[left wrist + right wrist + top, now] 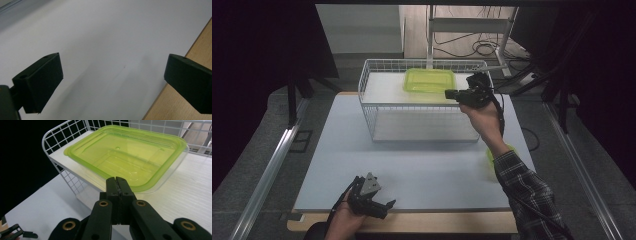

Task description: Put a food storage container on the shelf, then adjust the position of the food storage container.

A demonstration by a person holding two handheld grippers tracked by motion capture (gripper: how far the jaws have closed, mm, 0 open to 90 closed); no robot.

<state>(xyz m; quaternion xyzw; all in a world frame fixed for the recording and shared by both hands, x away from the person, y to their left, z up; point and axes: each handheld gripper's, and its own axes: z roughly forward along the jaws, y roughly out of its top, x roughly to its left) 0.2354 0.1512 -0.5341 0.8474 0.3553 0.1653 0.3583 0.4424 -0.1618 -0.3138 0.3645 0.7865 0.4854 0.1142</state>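
Left gripper (pixel 384 206) fingers spread apart; right gripper (pixel 448 93) fingers pressed together.

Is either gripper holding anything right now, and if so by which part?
Nothing held. The left gripper is open over the table; the right gripper is shut, empty, beside the green container.

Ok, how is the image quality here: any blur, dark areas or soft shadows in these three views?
High view: dark at both sides, white table evenly lit, slightly soft. Left gripper view: fingers near and soft-edged, faint shadow on the table. Right gripper view: green container sharp, black at the left.
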